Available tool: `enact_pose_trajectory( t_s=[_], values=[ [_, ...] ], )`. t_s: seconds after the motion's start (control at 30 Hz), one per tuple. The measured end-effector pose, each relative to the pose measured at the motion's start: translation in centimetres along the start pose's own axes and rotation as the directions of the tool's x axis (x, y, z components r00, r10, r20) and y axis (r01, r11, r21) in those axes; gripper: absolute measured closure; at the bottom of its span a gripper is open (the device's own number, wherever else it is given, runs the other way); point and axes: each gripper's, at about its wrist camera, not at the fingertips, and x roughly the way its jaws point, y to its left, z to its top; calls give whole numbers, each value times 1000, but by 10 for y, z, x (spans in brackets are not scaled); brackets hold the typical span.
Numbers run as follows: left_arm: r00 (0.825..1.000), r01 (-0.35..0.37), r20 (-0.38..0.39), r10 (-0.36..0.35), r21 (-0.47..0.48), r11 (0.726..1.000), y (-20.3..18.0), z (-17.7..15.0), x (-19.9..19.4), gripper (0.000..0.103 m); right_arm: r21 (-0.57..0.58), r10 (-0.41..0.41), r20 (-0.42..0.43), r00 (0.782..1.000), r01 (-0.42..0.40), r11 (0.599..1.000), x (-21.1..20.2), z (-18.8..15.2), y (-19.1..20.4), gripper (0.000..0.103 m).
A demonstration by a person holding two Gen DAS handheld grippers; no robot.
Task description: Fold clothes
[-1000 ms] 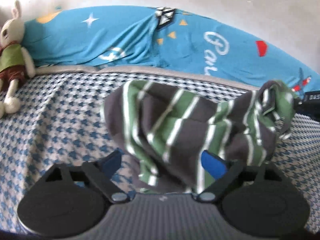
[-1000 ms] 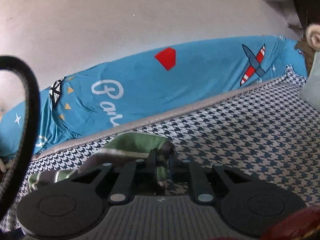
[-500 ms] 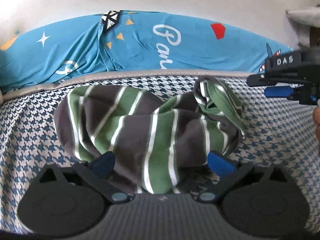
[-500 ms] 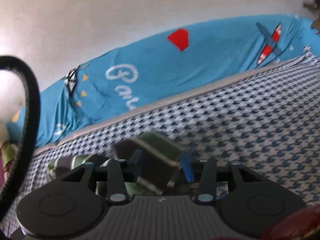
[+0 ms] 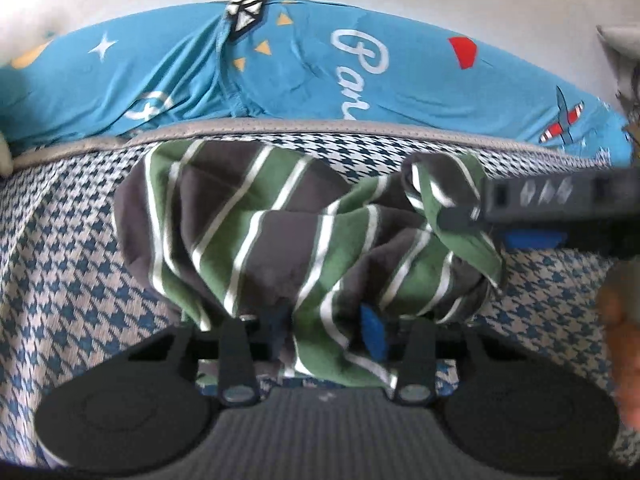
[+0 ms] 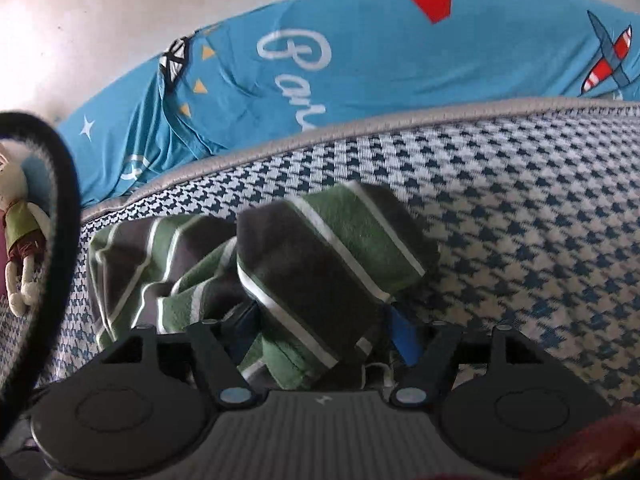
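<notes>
A green, grey and white striped garment lies bunched on the houndstooth bed cover. My left gripper is nearly closed, with a fold of the garment's near edge between its blue pads. My right gripper has its jaws apart with a thick fold of the same garment lying between them. In the left wrist view the right gripper shows at the garment's right end.
A blue printed sheet bunches along the white wall behind the bed. A stuffed rabbit toy lies at the far left. A black cable loop hangs at the left of the right wrist view.
My left gripper has closed from wide open onto the garment's near edge. My right gripper has opened from shut and now has a thicker fold between its jaws.
</notes>
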Motion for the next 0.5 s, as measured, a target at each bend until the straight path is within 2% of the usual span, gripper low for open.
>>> enact_pose_trajectory(
  t_s=[0.03, 0.07, 0.1, 0.17, 0.27, 0.37, 0.4, 0.5],
  values=[
    [1000, -5, 3, 5, -14, 1000, 3, 1, -1, 65, 11, 13, 2, 1000, -13, 1000, 0, -1, -1, 49],
    [1000, -10, 5, 10, -28, 1000, 5, 2, -3, 65, 21, 26, 4, 1000, -26, 999, 1, -1, -1, 55],
    [1000, -17, 9, 18, -41, 999, 8, 4, -5, 65, 24, 38, 9, 999, -39, 999, 0, -2, -1, 70],
    [999, -38, 19, 39, -65, 997, 13, 8, -12, 65, 6, 64, 39, 997, -64, 998, -5, -1, 3, 79],
    [995, -90, 39, 95, -99, 991, 24, 15, -22, 65, -26, 128, 88, 988, -126, 992, -15, 0, 9, 83],
    [980, -181, 62, 190, -126, 975, 37, 21, -31, 67, -45, 230, 117, 966, -227, 973, -27, 0, 16, 84],
    [979, -185, 59, 195, -147, 972, 43, 23, -33, 67, -65, 260, 122, 958, -253, 965, -30, 0, 21, 84],
    [987, -142, 42, 155, -222, 965, 62, 27, -36, 68, -139, 327, 114, 938, -311, 940, -36, -3, 37, 84]
  ],
)
